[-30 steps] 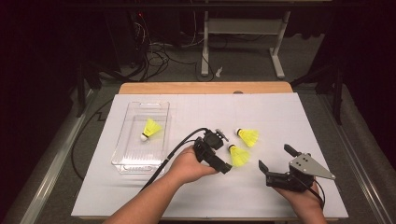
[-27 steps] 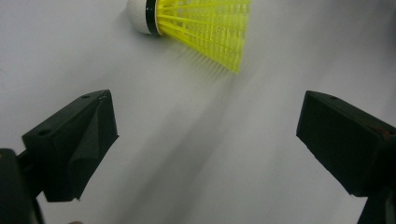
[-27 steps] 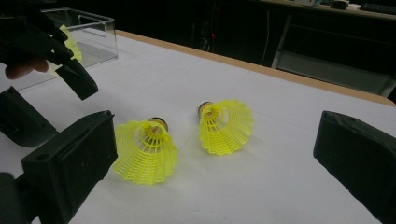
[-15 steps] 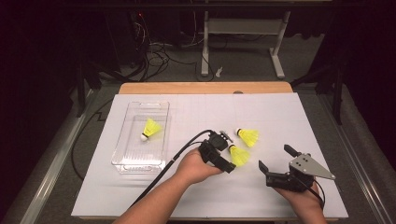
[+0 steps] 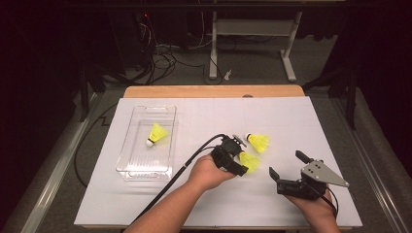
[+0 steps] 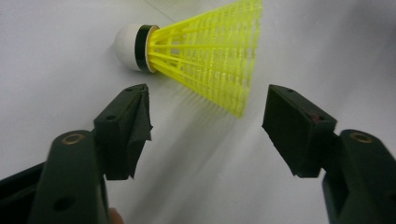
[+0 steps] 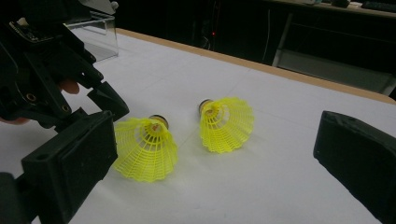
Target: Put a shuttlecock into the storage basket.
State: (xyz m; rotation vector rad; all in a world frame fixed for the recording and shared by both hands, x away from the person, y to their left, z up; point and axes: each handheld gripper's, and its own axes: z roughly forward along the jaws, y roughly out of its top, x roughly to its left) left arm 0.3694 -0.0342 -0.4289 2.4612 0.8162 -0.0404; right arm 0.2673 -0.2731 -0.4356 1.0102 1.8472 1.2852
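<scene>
One yellow shuttlecock (image 5: 156, 134) already lies in the clear tray (image 5: 127, 150); the left gripper (image 6: 205, 116), jaws just closing yet not gripping, faces the nearest shuttlecock (image 6: 205, 51) just beyond its tips; another shuttlecock (image 5: 258, 142) waits

Right gripper (image 7: 224, 186): own jaws rise at lower left and lower right of frame, wide apart, nothing between the pads. Two yellow shuttlecocks lie on the white table (image 7: 289, 186). Near shuttlecock (image 7: 145, 149) sits left of centre, skirt toward camera, partly behind the left jaw. Far shuttlecock (image 7: 226, 123) at centre, just beside the near one, not touching it. Left gripper (image 7: 100, 100) fills upper left, a jaw tip just above the near shuttlecock's skirt; contact unclear. Clear tray (image 7: 95, 39) at top left. Dark background beyond the table's edge.
</scene>
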